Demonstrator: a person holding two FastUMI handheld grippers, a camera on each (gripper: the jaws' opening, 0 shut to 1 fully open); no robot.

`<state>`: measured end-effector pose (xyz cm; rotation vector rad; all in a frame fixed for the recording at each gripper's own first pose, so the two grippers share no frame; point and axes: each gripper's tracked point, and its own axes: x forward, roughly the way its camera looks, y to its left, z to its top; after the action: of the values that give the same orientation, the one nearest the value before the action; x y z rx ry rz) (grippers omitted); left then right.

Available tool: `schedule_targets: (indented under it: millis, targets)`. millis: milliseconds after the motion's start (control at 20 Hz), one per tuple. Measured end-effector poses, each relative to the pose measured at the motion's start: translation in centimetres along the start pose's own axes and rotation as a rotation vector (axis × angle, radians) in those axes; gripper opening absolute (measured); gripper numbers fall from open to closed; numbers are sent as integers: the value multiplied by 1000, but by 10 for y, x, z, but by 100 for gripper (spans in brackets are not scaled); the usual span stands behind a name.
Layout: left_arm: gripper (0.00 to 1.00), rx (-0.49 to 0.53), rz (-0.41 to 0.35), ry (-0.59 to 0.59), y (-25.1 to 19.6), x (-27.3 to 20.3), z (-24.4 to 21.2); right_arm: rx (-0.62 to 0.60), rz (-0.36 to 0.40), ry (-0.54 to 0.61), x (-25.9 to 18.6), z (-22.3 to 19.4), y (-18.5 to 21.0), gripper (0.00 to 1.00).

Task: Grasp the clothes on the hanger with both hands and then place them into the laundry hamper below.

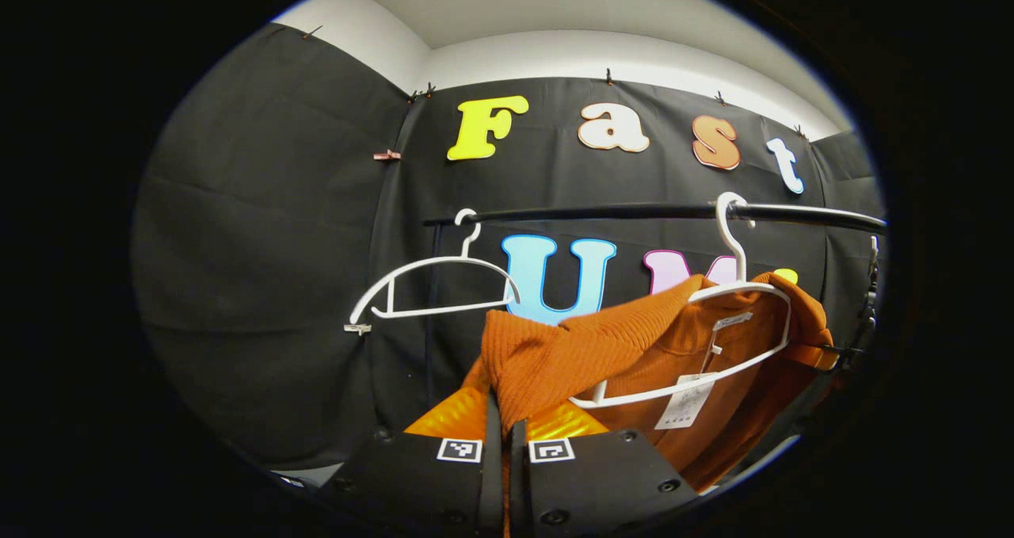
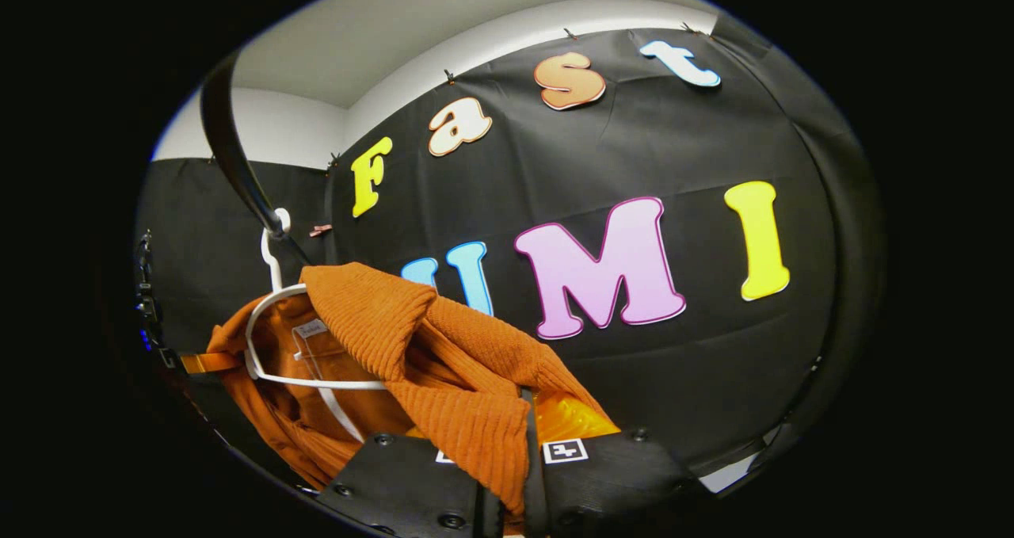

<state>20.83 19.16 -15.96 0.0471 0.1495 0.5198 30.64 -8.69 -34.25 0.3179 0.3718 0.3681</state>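
Observation:
An orange ribbed sweater (image 1: 634,340) hangs on a white hanger (image 1: 742,287) hooked over a black rail (image 1: 657,211). In the left gripper view my left gripper (image 1: 505,423) is shut on a fold of the sweater's shoulder, pulled up and away from the hanger. The right gripper view has the same sweater (image 2: 372,308) draped toward me from its hanger (image 2: 261,340). There my right gripper (image 2: 527,435) is shut on the other shoulder's knit, which spills over its fingers. A white paper tag (image 1: 685,402) dangles inside the collar.
An empty white hanger (image 1: 432,288) hangs on the rail to the left of the sweater. The rail (image 2: 230,158) curves overhead in the right gripper view. Black cloth walls close in behind and on both sides.

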Motion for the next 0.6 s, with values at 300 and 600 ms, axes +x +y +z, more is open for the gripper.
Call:
schedule_targets:
  millis: [300,600]
  targets:
    - [8,33,49,-54,24,26,44,88,378,87,-17,-14,89,13]
    - [7,36,-29,-79,22,44,87,315,348,-200,-8,83,47,10]
